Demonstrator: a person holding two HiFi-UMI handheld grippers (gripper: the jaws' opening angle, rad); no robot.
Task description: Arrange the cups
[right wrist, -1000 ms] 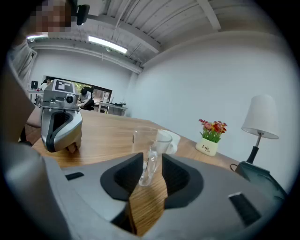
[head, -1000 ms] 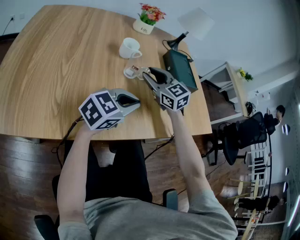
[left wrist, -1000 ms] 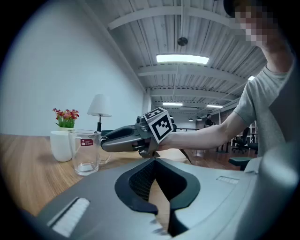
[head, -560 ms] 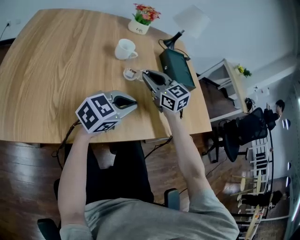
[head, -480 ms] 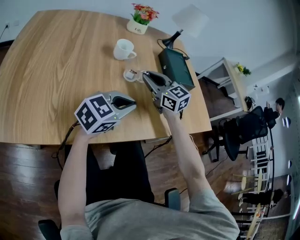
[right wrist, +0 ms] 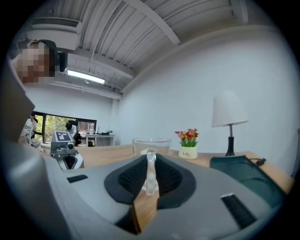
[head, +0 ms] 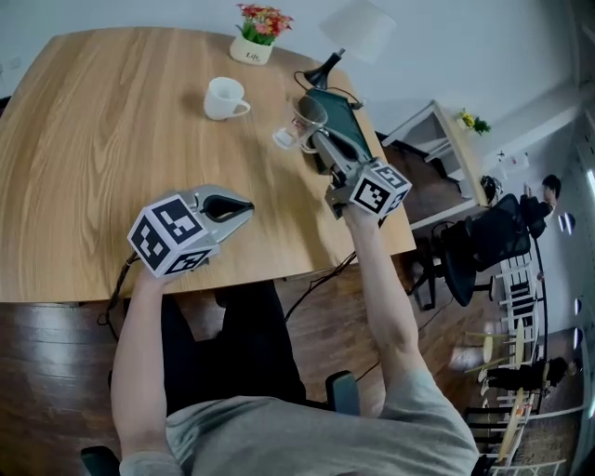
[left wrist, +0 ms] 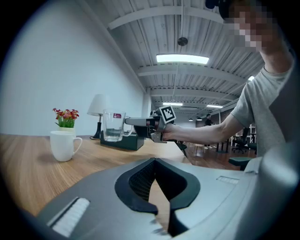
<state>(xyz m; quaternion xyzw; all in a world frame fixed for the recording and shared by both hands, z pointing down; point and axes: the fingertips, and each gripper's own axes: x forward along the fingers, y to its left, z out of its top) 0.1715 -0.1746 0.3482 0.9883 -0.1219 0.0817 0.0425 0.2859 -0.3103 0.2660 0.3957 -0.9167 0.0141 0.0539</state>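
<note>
A clear glass cup [head: 296, 124] hangs above the wooden table [head: 102, 158] near its far right side, in front of the dark green case. My right gripper [head: 314, 138] is shut on its handle. In the right gripper view the handle [right wrist: 151, 172] stands pinched between the jaws, with the cup's bowl [right wrist: 151, 144] just beyond. A white mug [head: 223, 98] stands upright on the table to the left of the glass cup. My left gripper [head: 244, 206] rests low at the near edge, shut and holding nothing. From the left gripper [left wrist: 153, 161] view, the mug [left wrist: 63, 145] and the held glass cup [left wrist: 112, 126] show ahead.
A small flower pot [head: 254, 37] and a white lamp [head: 353, 28] stand at the table's far edge. A dark green case [head: 351, 121] lies by the right edge. An office chair [head: 474, 260] and a shelf stand on the floor to the right.
My right gripper closed on the glass cup's handle, lifted it off the table and carried it right toward the green case, rolling a little. The left gripper stayed put.
</note>
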